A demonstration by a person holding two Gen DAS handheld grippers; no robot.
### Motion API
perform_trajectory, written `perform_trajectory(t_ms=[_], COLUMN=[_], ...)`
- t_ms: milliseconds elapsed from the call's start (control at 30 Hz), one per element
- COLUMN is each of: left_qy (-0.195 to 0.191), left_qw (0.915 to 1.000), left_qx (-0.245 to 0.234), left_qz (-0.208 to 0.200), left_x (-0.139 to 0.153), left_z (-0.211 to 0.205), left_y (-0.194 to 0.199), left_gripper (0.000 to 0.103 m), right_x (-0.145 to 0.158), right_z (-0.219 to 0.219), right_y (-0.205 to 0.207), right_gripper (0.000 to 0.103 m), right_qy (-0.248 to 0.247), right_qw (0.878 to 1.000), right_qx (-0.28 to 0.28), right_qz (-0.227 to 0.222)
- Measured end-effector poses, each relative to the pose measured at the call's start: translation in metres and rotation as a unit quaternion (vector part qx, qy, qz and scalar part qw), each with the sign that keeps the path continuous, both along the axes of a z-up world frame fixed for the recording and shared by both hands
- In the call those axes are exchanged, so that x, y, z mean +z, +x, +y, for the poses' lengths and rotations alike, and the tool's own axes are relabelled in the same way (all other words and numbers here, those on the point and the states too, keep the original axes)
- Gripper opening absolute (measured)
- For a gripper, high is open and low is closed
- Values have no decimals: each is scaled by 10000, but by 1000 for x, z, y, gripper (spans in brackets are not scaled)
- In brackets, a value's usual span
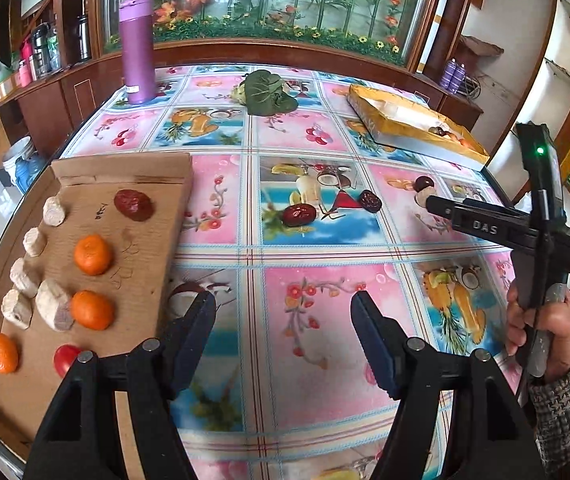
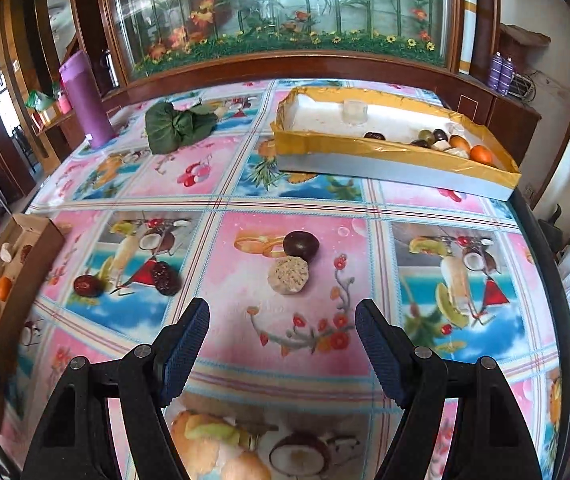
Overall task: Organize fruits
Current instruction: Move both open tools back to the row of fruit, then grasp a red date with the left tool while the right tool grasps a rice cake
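Observation:
My left gripper (image 1: 283, 312) is open and empty above the patterned tablecloth, just right of a cardboard tray (image 1: 153, 184). The tray holds three oranges (image 1: 92, 255), a red date (image 1: 133, 205), a red tomato (image 1: 65, 358) and several pale round pieces (image 1: 53, 211). My right gripper (image 2: 282, 320) is open and empty, just short of a pale round piece (image 2: 288, 275) and a dark round fruit (image 2: 301, 246). Two red dates (image 2: 87, 285) (image 2: 165, 278) lie to their left. The right gripper also shows in the left wrist view (image 1: 431, 202).
A yellow-rimmed white box (image 2: 385, 164) with several fruits stands at the back right. A green leafy bundle (image 2: 175, 124) and a purple flask (image 2: 85, 100) stand at the back. A wooden cabinet runs behind the table.

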State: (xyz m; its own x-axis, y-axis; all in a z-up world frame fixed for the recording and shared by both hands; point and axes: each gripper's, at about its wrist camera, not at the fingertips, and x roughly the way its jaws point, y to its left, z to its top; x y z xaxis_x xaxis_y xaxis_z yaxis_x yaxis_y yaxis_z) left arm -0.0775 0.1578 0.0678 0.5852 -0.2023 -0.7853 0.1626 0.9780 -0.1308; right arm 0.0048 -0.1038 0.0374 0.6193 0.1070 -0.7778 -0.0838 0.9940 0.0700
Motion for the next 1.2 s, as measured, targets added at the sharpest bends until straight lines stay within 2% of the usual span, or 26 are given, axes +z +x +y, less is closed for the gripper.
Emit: perform_trajectory(t_ms=[333,433,500,567,800,833,900,933,1067,1200], left_qy=[-34,99,184,218,369,411,540,755,643,349], left_qw=[9998,9997,9995,9993,9988,9987,9983,9969,9976,9992], left_qx=[-64,-77,-71,-90,-158,-168,-191,-199,-247,-171], left_qz=[162,197,235,293,283,245,140,54,43,-21], left_x=[-17,-26,-32,-38,-51,-51,-51,-50,-46,-34], left_z=[-17,-25,-28,-31,-38,-39,-43,-47,-48,-41], left_y=[71,90,97,102,105,104,102,100,94,84], left_gripper=[69,69,69,69,69,68,43,30,30,30], right_x=[-16,-19,-22,-23,-24,-24,-24,-24,-23,-20], right_z=[3,1,-1,-4,-4,-4,-4,-4,-6,-12], right_y=[22,25,27,28,29,29,29,29,28,24], right_gripper=[79,79,71,67,66,65,57,55,33,28], right_qy=[89,118,191,277,320,314,274,240,199,320], right_qw=[9999,9999,9998,9996,9994,9995,9996,9997,9997,9993], right_qx=[-63,-71,-71,-59,-19,-21,-43,-50,-102,-166], right_qz=[-18,4,38,79,86,84,75,68,37,-72])
